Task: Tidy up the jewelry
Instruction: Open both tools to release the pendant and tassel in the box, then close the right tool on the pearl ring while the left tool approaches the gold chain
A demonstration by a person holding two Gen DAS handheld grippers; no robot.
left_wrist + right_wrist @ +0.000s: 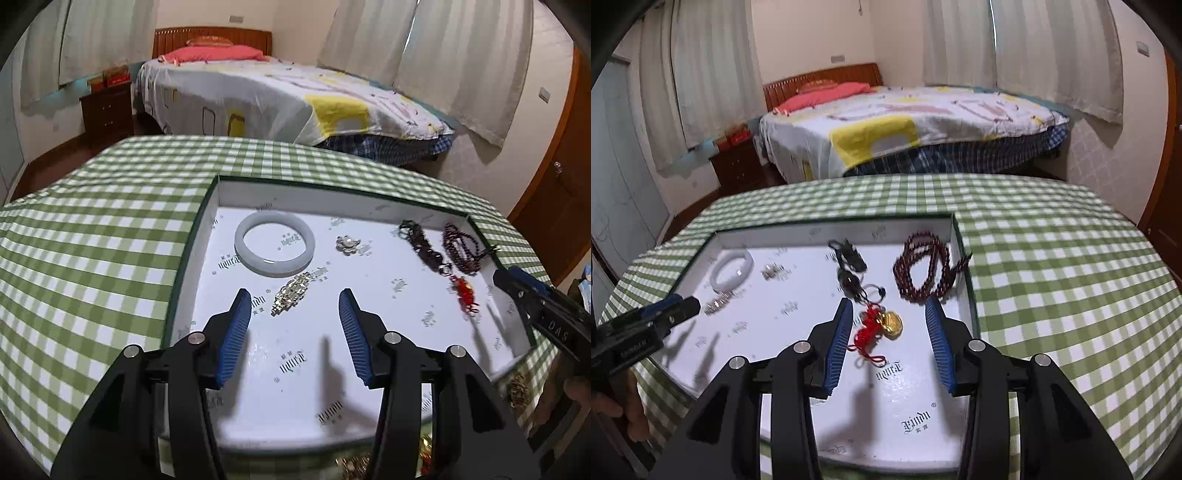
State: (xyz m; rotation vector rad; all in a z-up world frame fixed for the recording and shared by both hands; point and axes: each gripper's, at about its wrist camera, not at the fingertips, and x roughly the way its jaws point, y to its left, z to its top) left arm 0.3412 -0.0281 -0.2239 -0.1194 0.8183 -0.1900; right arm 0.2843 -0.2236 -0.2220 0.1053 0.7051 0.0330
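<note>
A shallow white box lid (207,236) (964,258) lies on the green checked table. In it lie a white jade bangle (274,245) (733,271), a gold rhinestone clip (291,292), a pearl flower brooch (347,244), a dark stone bracelet (424,245) (849,269), a dark red bead string (461,247) (927,269) and a gold charm on a red knot (466,291) (882,325). My left gripper (293,302) is open and empty above the clip. My right gripper (888,310) is open and empty around the gold charm, above it.
The right gripper shows at the right edge of the left wrist view (535,306); the left gripper shows at the left of the right wrist view (661,317). More gold jewelry (519,387) lies on the cloth outside the lid's near right corner. A bed (295,96) stands beyond the table.
</note>
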